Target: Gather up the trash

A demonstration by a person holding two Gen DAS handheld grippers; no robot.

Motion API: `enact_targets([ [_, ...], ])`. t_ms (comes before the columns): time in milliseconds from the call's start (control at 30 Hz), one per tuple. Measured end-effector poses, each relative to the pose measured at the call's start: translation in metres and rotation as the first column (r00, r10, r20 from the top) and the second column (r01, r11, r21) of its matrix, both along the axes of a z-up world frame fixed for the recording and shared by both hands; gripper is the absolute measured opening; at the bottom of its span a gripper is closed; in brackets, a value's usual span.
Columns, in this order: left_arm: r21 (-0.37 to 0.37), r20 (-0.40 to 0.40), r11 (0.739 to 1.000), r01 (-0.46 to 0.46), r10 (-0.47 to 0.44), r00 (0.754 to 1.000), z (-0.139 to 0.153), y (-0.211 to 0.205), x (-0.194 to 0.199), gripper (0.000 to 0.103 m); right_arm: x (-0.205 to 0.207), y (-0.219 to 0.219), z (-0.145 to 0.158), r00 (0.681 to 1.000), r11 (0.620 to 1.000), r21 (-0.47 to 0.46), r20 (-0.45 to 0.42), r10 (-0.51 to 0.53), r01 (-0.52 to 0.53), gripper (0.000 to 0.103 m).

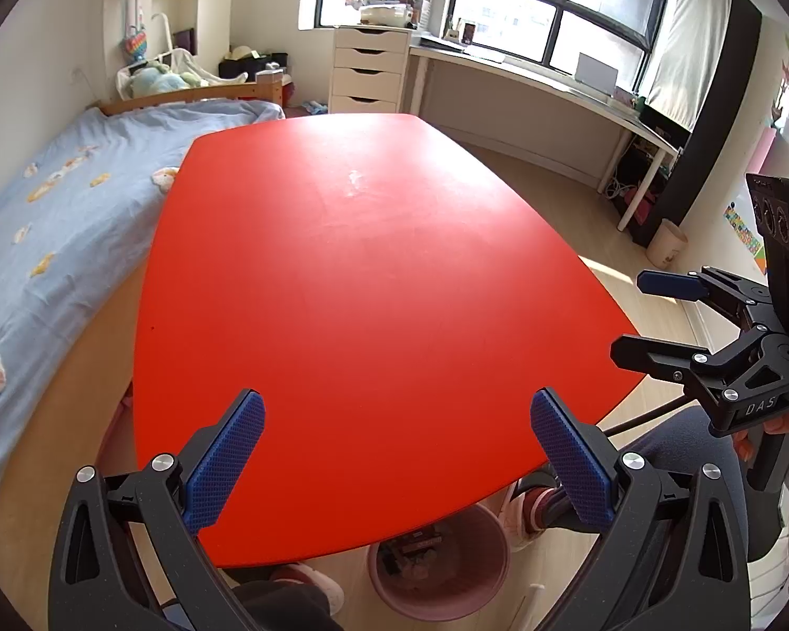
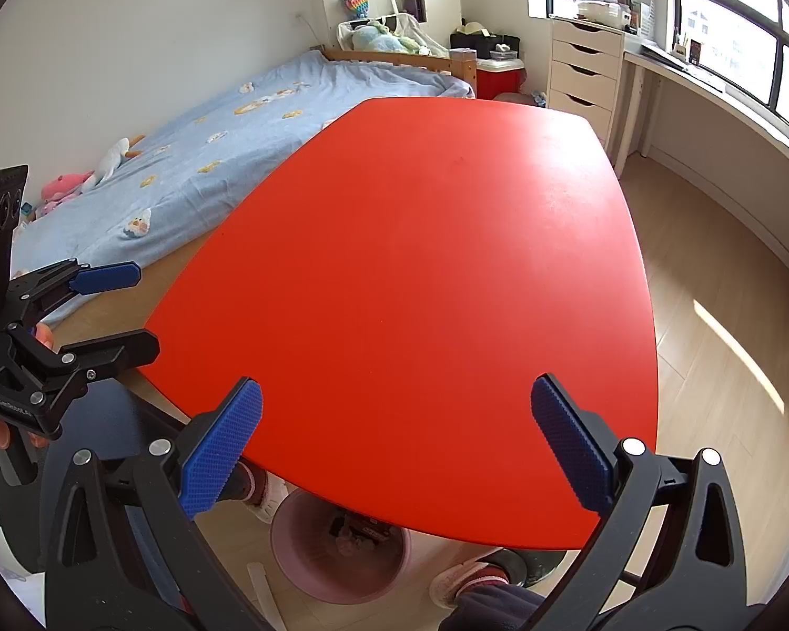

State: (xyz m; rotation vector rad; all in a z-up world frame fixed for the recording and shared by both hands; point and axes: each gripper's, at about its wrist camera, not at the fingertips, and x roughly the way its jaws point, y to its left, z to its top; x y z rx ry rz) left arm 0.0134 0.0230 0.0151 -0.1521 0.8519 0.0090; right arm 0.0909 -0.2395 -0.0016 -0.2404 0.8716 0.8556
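Note:
A pink waste bin [image 1: 447, 591] stands on the floor under the near edge of the red table [image 1: 368, 263], with dark wrappers and scraps [image 1: 413, 549] inside it. My left gripper [image 1: 400, 455] hovers open over the near end of the table with nothing between its blue pads. My right gripper [image 1: 628, 315] hangs open off the table's right side, also holding nothing. In the right wrist view, the right gripper [image 2: 394, 447] is open above the table [image 2: 447, 263], the bin [image 2: 310, 573] sits below, and the left gripper [image 2: 144, 307] is at the left.
A bed with a light blue cover [image 1: 52, 221] runs along the table's left side. White drawers [image 1: 368, 68] and a long desk [image 1: 552, 84] stand under the windows. The person's slippered feet [image 1: 526, 515] are beside the bin. A beige cup-shaped bin [image 1: 667, 244] sits on the floor at right.

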Motion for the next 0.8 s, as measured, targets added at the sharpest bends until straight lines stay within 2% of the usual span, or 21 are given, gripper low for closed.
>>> enact_targets([
  [800,0.001,-0.002,1.000,0.006,-0.006,1.000,-0.0004,0.0004,-0.0002,0.097,0.0014,-0.0053,-0.0039,1.000,1.000,-0.004,0.000,-0.002,0.002,0.100],
])
